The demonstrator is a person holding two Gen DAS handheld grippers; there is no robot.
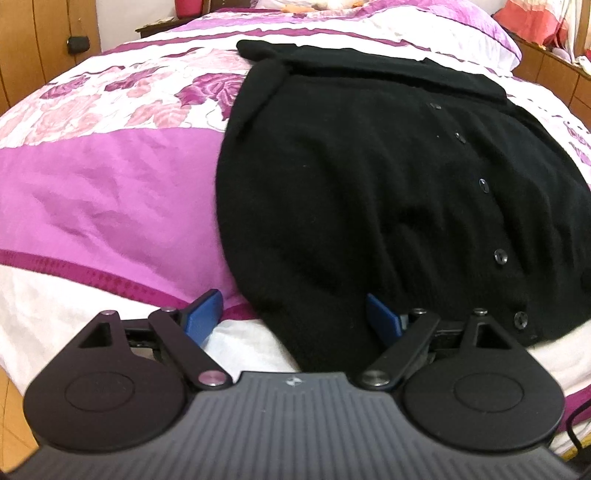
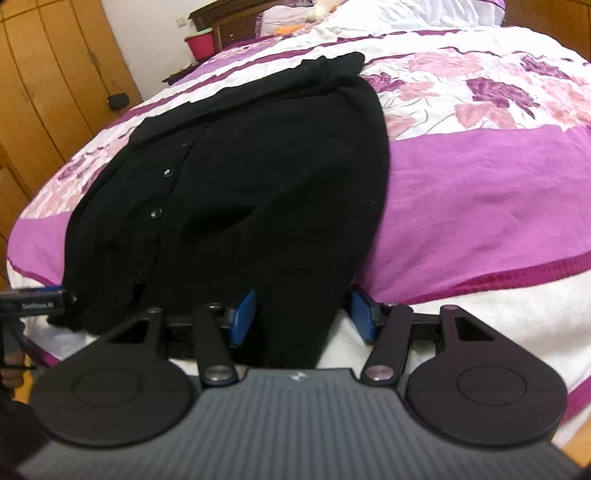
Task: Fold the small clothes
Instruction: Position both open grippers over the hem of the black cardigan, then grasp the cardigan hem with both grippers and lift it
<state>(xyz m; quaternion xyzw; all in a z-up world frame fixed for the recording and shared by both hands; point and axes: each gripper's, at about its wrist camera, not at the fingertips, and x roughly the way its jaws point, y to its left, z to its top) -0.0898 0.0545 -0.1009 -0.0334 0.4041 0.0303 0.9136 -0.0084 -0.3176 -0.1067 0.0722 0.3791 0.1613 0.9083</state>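
A black buttoned cardigan [image 1: 369,192] lies flat on the bed, its sleeves folded in near the far end, its hem toward me. My left gripper [image 1: 295,314] is open, its blue pads [image 1: 203,314] standing either side of the hem's left corner. The cardigan also shows in the right wrist view [image 2: 266,177]. My right gripper [image 2: 303,317] is open, its blue pads [image 2: 243,314] straddling the hem's right corner. The left gripper's body [image 2: 33,301] shows at the left edge of the right wrist view, at the hem's other corner.
The bed carries a pink, purple and white floral cover [image 1: 110,192]. A pillow [image 1: 480,26] lies at the head of the bed. Wooden wardrobes [image 2: 55,74] stand to the left, with a pink bucket [image 2: 201,44] beside a dark nightstand.
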